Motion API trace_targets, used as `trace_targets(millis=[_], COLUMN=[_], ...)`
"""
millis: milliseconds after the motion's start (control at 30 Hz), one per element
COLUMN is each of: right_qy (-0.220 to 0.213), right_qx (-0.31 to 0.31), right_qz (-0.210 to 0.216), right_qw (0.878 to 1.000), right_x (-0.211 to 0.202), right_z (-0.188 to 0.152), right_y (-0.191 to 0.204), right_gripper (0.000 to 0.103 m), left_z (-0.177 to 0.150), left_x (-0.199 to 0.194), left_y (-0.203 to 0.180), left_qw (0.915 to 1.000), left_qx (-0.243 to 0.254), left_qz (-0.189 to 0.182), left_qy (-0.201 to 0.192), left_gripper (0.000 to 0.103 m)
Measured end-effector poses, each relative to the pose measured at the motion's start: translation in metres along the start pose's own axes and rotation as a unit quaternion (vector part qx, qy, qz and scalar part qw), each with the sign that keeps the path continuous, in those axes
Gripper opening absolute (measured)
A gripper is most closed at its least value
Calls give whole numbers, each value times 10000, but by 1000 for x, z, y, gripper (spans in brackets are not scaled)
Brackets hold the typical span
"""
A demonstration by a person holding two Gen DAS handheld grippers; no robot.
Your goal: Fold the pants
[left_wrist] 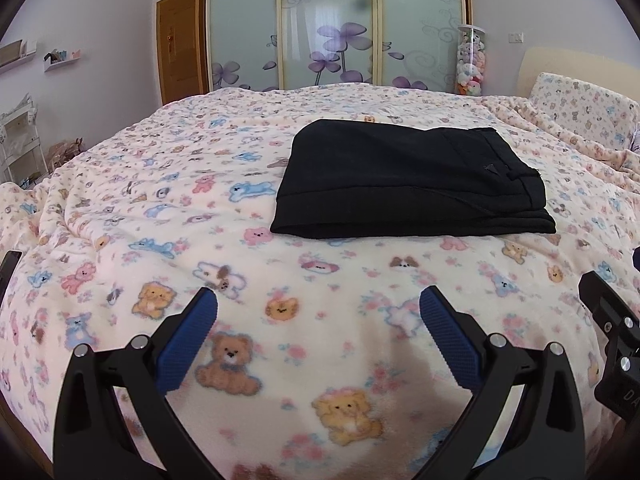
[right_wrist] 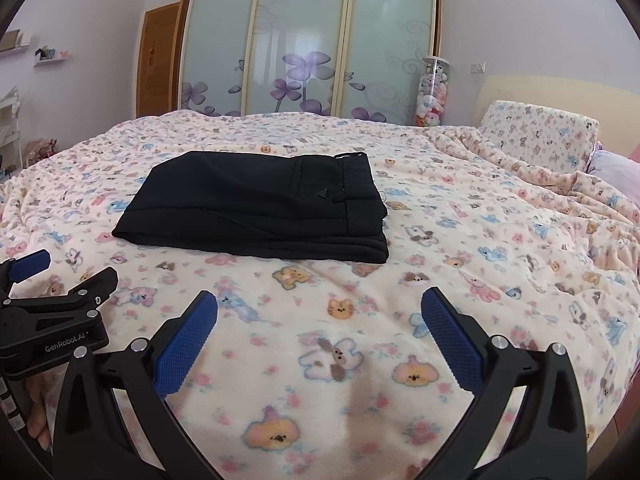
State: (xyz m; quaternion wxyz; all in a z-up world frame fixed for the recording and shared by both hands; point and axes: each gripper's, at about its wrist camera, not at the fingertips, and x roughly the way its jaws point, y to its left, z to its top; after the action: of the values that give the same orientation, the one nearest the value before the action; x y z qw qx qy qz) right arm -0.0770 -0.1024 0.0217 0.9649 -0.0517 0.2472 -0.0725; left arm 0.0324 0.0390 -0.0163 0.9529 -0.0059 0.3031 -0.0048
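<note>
Black pants lie folded into a flat rectangular stack on the bed, waistband at the right end; they also show in the right wrist view. My left gripper is open and empty, held above the blanket short of the pants' near edge. My right gripper is open and empty, also short of the pants and to their right. The left gripper's body shows at the left of the right wrist view; part of the right gripper shows at the right edge of the left wrist view.
The bed is covered by a pink blanket with cartoon animals. A pillow and rumpled bedding lie at the right. A wardrobe with frosted sliding doors stands behind the bed, beside a clear tube of plush toys.
</note>
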Motion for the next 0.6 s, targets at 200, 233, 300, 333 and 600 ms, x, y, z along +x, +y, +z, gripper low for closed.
trace_targets(millis=[200, 233, 300, 333, 600], right_qy=[21, 27, 43, 50, 73], right_qx=[4, 5, 5, 3, 1], right_qz=[-1, -3, -7, -5, -6], right_qw=[10000, 10000, 10000, 10000, 10000], right_x=[1, 2, 2, 3, 4], right_z=[0, 0, -1, -1, -1], right_y=[-1, -1, -2, -2, -3], right_gripper=[102, 102, 102, 102, 102], left_z=[0, 0, 0, 0, -1], left_x=[0, 0, 0, 0, -1], left_y=[-1, 0, 0, 0, -2], left_qw=[10000, 10000, 10000, 10000, 10000], left_qx=[5, 1, -3, -6, 15], left_qz=[-2, 3, 11, 10, -67], left_qy=[-1, -2, -4, -8, 21], left_gripper=[101, 101, 101, 101, 101])
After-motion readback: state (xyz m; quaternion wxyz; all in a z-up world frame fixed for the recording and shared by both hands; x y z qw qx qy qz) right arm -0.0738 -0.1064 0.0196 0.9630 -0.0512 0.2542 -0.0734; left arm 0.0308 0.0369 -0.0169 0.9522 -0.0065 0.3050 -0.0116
